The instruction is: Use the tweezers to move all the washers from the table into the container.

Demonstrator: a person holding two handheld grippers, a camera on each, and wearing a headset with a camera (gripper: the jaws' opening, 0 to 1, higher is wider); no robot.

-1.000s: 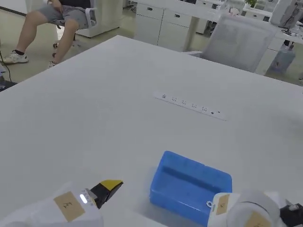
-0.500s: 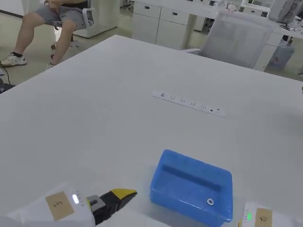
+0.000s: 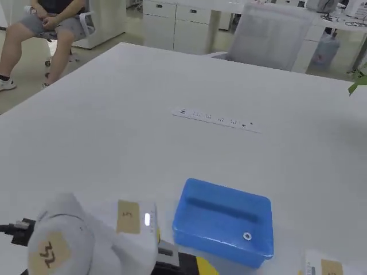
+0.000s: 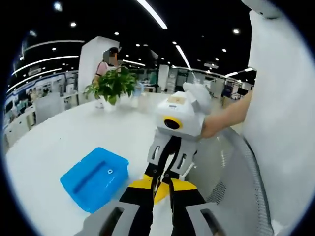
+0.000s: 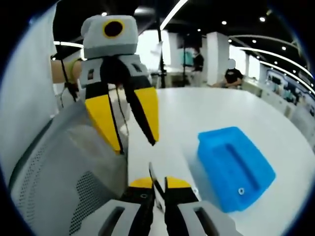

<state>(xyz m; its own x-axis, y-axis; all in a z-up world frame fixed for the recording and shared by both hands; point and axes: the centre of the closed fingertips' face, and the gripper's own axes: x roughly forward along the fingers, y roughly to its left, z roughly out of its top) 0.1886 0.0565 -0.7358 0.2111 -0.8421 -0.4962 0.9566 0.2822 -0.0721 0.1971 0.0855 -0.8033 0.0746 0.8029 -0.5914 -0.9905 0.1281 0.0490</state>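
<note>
One washer point(image 3: 246, 236) in one blue container point(image 3: 218, 245); one tweezers point(image 5: 152, 173) in right tongs point(image 5: 159, 187)

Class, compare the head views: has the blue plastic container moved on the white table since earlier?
No. The blue plastic container sits in the same spot before the white power strip; only the camera shifted.

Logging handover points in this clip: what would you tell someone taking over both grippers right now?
Left gripper: open, holding nothing, facing the right one.
Right gripper: shut on the tweezers, a thin blade between its jaws.
The blue container sits on the table; one washer lies inside, near a corner.
Done: that washer is in.
Left: I spot no loose washer on the visible tabletop; check the area hidden by the grippers before stopping.
</note>
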